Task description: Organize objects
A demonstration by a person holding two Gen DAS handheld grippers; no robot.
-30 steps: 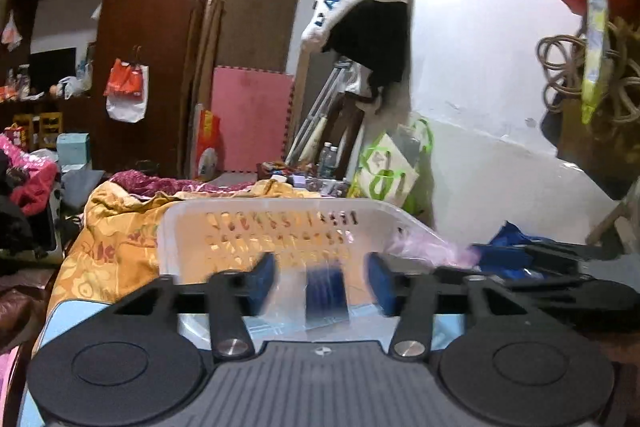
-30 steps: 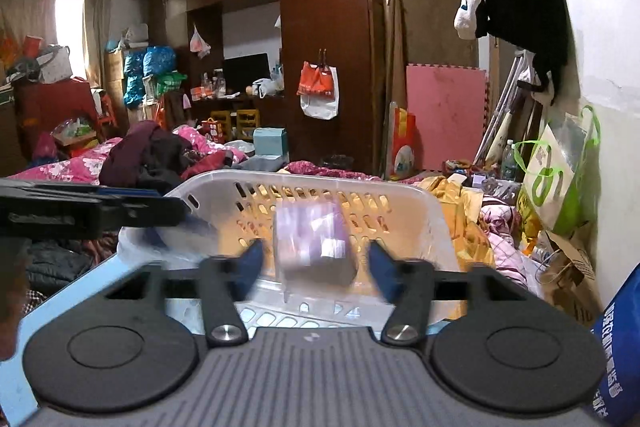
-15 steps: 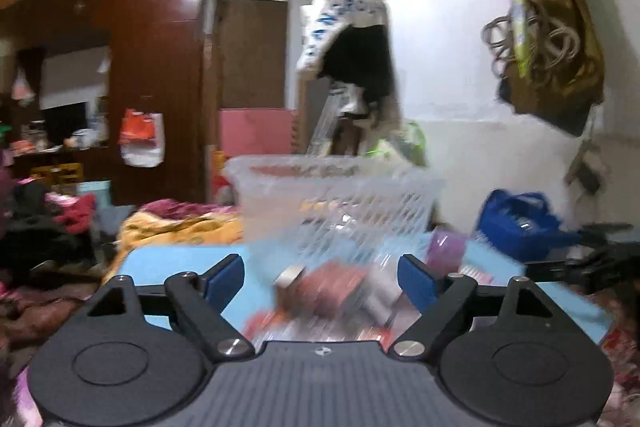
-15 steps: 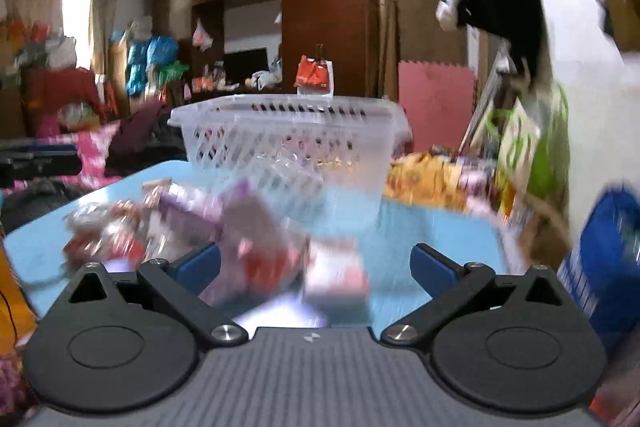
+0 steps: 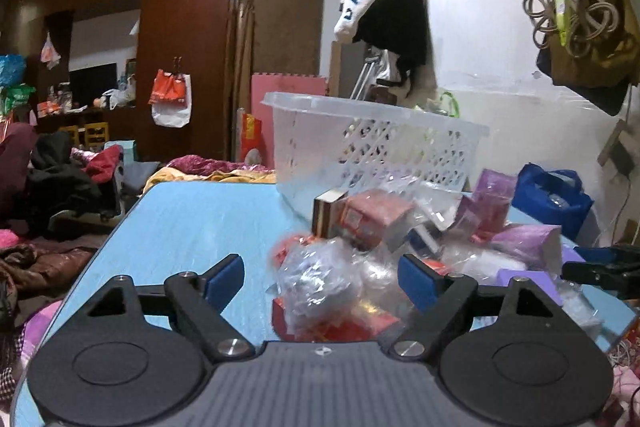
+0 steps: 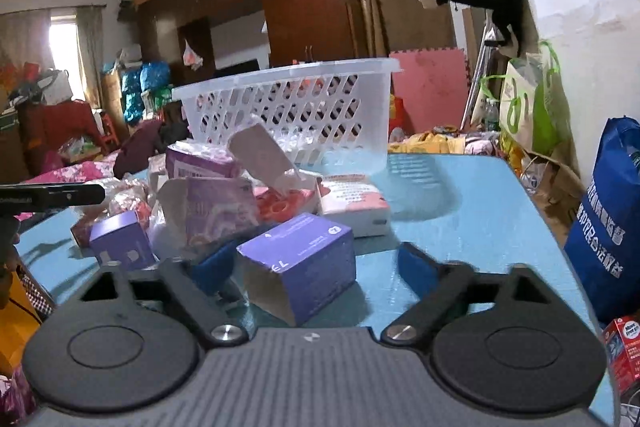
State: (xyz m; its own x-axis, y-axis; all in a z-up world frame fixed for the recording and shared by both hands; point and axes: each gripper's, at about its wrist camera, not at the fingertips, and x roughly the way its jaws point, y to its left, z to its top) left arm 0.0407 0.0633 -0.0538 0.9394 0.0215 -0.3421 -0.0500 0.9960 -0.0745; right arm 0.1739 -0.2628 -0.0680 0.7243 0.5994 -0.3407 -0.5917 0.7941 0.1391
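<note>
Across the blue tabletop (image 6: pixel 472 211) the job looks barely begun, judging by how things lie. Toward the far edge stands a white perforated basket (image 6: pixel 304 107); through its holes nothing can be made out for certain, so its contents cannot be confirmed. In front of the basket, on the open middle of the tabletop, sits an unsorted heap of small packages (image 5: pixel 404 227): purple cartons, red and pink packs and crumpled clear wrappers, lying at all angles and touching one another.

Nearest the right gripper (image 6: pixel 316 265) lies a purple box (image 6: pixel 298 259) on its side, one end flap open, at the near edge of the heap. It sits between the blue pads; the jaws are closing, but a gap still shows on the right side and the pads do not yet press on it.

The left gripper (image 5: pixel 320 277) stands wide apart and holds nothing. A clear-wrapped bundle (image 5: pixel 320 275) lies in line between its pads, untouched.

Assessment: nearly the whole heap remains to be sorted. The likely destination is the basket, though the task does not name one. The loose wrappers may slip or drag neighbours when lifted.
</note>
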